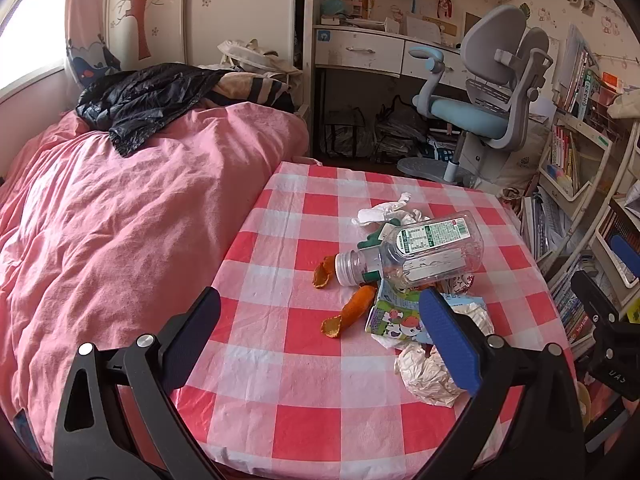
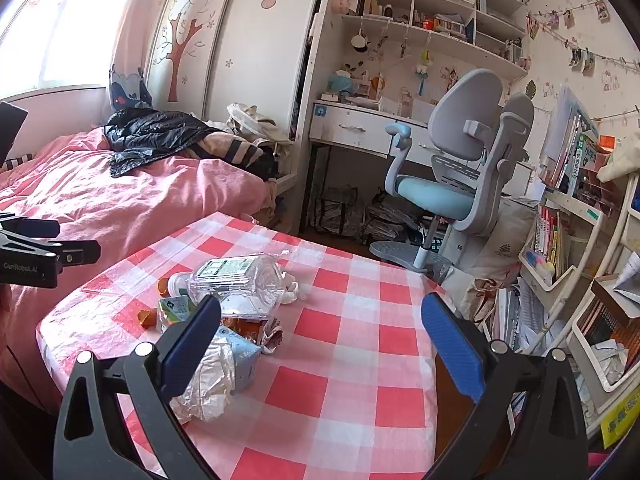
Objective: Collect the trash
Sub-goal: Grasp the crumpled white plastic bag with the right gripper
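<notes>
Trash sits in one loose heap on the small table under a red-and-white checked cloth point(image 1: 304, 412), and we judge the collecting has not yet begun: nothing is lifted, and neither tool grips anything.

Our left gripper point(image 1: 320, 336) stands with its blue-padded jaws spread as wide as they go, nothing between them but bare cloth and the near edge of the heap. Our right gripper point(image 2: 322, 334) is spread just as wide and equally empty, hovering over the table's clear side.

In the left wrist view the heap lies at about one o'clock from the gap between the jaws. On top rests the clear plastic bottle with a green-and-white label point(image 1: 416, 250), lying on its side. Its long axis runs from eight o'clock to two o'clock; the silver-capped neck points to eight o'clock, toward the bed with the pink quilt point(image 1: 120, 216), and the base to two o'clock.

Under and around the bottle we see curled orange peel pieces point(image 1: 352, 308) at its neck end, a flattened drink carton with cartoon print point(image 1: 396, 320), a crumpled white paper ball point(image 1: 424, 376) nearest us, and a wad of white tissue point(image 1: 384, 210) on the far side.

We see no bin or bag clearly meant for the rubbish. The next move, we judge, calls for lowering one gripper across the bottle's short axis, since it sits uppermost and would roll if nudged lengthwise.
</notes>
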`<action>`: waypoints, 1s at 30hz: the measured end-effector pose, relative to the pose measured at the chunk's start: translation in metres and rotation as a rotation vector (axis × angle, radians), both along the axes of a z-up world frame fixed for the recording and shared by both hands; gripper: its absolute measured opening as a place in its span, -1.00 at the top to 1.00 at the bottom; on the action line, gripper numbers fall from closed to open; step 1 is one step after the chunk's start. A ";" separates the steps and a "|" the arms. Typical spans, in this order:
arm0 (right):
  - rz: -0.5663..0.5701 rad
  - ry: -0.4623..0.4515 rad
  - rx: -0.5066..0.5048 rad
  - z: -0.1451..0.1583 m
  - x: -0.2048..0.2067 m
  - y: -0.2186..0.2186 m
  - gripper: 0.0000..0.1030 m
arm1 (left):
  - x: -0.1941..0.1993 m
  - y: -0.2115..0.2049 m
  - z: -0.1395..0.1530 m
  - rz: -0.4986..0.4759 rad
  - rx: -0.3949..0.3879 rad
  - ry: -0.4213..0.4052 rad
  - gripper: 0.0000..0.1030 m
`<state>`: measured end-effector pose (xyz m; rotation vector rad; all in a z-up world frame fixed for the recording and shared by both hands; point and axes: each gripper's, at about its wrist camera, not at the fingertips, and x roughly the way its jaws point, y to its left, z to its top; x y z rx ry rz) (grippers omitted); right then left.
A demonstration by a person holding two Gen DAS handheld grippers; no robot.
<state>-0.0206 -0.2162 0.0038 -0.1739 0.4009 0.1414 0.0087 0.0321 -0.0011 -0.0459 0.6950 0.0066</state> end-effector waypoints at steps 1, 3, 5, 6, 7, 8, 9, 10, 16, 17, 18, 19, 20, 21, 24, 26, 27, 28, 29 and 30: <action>0.002 0.000 0.002 0.000 0.000 0.000 -0.88 | 0.000 0.000 0.000 -0.002 -0.001 0.001 -0.86; 0.005 0.000 0.005 0.000 0.000 0.000 -0.88 | 0.000 -0.001 0.000 -0.005 -0.003 0.001 -0.86; 0.006 0.002 0.007 0.000 0.000 -0.002 -0.88 | 0.000 -0.002 0.001 -0.007 -0.005 0.001 -0.86; 0.008 0.002 0.007 0.000 0.000 -0.002 -0.88 | 0.002 -0.001 0.001 -0.008 -0.007 0.002 -0.86; 0.010 0.002 0.006 0.000 0.000 -0.002 -0.88 | 0.001 0.001 0.000 -0.010 -0.009 0.001 -0.86; 0.012 0.002 0.006 0.000 0.000 -0.003 -0.88 | 0.001 0.001 0.000 -0.010 -0.009 0.002 -0.86; 0.013 0.002 0.005 0.000 0.000 -0.003 -0.88 | 0.001 0.000 0.000 -0.010 -0.009 0.002 -0.86; 0.015 0.003 0.004 -0.001 0.000 -0.003 -0.88 | 0.002 0.000 0.000 -0.010 -0.009 0.003 -0.86; 0.026 0.010 0.003 -0.001 0.000 0.000 -0.88 | 0.004 0.000 -0.001 -0.005 -0.011 0.010 -0.86; 0.030 0.012 0.004 -0.002 0.001 0.000 -0.88 | 0.002 0.000 -0.001 -0.004 -0.008 0.010 -0.86; 0.032 0.013 0.004 -0.002 0.001 0.000 -0.88 | 0.002 0.004 -0.004 -0.006 -0.006 0.011 -0.86; 0.033 0.013 0.001 -0.002 0.001 0.000 -0.88 | 0.002 0.005 -0.005 -0.006 -0.001 0.015 -0.86; 0.036 0.014 -0.003 -0.002 0.000 0.000 -0.88 | 0.003 0.007 -0.006 -0.002 0.005 0.019 -0.86; 0.038 0.016 -0.005 -0.003 0.000 0.000 -0.88 | 0.003 0.010 -0.007 0.005 0.006 0.025 -0.86; 0.050 0.027 -0.007 -0.004 0.001 0.000 -0.88 | 0.008 0.030 -0.011 0.042 -0.029 0.054 -0.86; 0.081 0.048 0.003 -0.005 0.001 0.002 -0.88 | 0.010 0.043 -0.015 0.073 -0.054 0.074 -0.86; 0.105 0.064 0.012 -0.007 0.001 0.002 -0.88 | 0.011 0.049 -0.017 0.088 -0.067 0.083 -0.86; 0.130 0.082 0.017 -0.009 0.001 0.004 -0.88 | 0.012 0.054 -0.018 0.102 -0.078 0.092 -0.86; 0.155 0.101 0.016 -0.011 0.002 0.006 -0.88 | 0.013 0.059 -0.020 0.115 -0.087 0.100 -0.86; 0.178 0.120 0.006 -0.015 0.002 0.010 -0.87 | 0.013 0.065 -0.023 0.129 -0.092 0.112 -0.86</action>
